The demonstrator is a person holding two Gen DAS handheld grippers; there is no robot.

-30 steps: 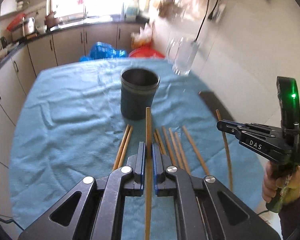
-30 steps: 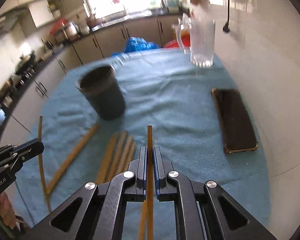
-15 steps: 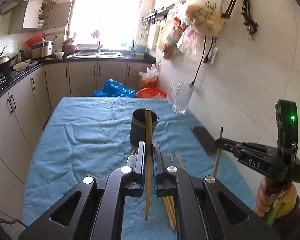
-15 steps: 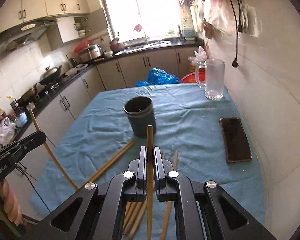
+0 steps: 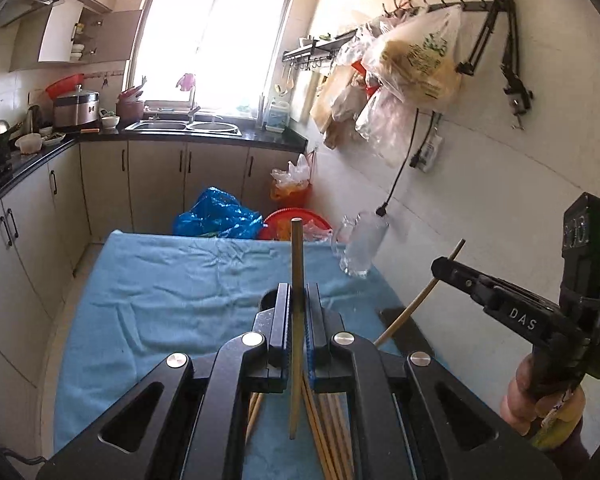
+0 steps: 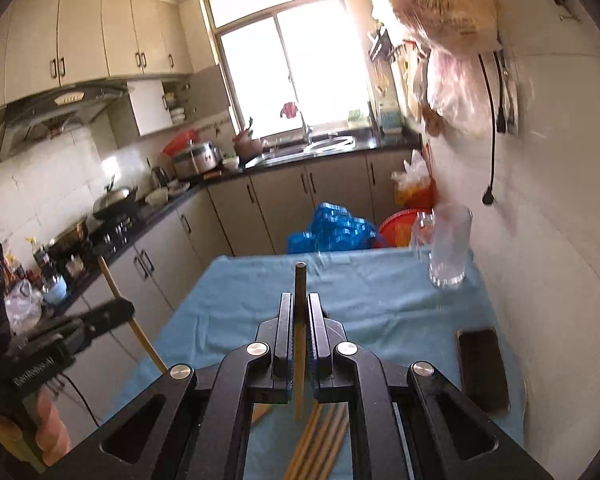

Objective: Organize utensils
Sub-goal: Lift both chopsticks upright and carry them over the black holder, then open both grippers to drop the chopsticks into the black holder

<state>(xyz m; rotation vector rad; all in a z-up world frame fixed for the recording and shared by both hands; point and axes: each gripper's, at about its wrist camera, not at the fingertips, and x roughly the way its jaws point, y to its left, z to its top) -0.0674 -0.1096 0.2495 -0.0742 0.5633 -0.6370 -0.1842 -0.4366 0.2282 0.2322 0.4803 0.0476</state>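
My left gripper [image 5: 298,294] is shut on a wooden chopstick [image 5: 296,264] that stands upright between its fingers, high above the table. My right gripper [image 6: 300,304] is shut on another wooden chopstick [image 6: 300,280], also upright. The right gripper shows in the left wrist view [image 5: 440,266] with its chopstick [image 5: 412,308] slanting down. The left gripper shows in the right wrist view [image 6: 120,312]. Several loose chopsticks [image 5: 328,432] lie on the blue cloth [image 5: 172,296] below. The dark cup [image 5: 266,304] is almost hidden behind the left fingers.
A glass mug [image 6: 446,248] stands at the table's far right corner by the wall. A black phone [image 6: 482,364] lies near the right edge. Blue bags [image 5: 216,216] and a red basin [image 5: 296,220] sit on the floor beyond. Kitchen cabinets run along the left.
Both grippers have risen and tilted up with their chopsticks. The cup and the loose chopsticks have dropped low in both views, and the window and wall hooks now fill the upper half.
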